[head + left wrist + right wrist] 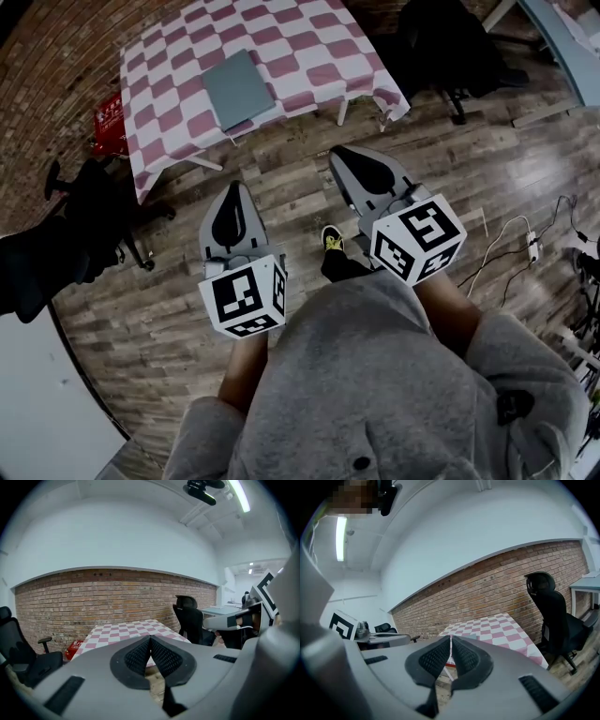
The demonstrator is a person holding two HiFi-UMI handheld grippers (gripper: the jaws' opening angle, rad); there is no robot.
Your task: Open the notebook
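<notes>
A closed grey notebook (237, 88) lies on a table with a pink-and-white checked cloth (300, 37) at the top of the head view. Both grippers hang over the wooden floor, short of the table and apart from it. My left gripper (231, 199) is shut, its black pads meeting at the tips with nothing between them. My right gripper (349, 155) is also shut and empty, a little nearer the table's front edge. In the left gripper view the checked cloth (123, 631) shows beyond the left gripper (150, 641). The right gripper (451, 640) points at the checked cloth (490, 626) as well.
Black office chairs stand left of the table (89, 202) and at its right end (441, 47). A red box (109, 122) sits on the floor by the brick wall. Cables (511, 246) trail on the floor at right. A white panel (42, 394) fills the lower left.
</notes>
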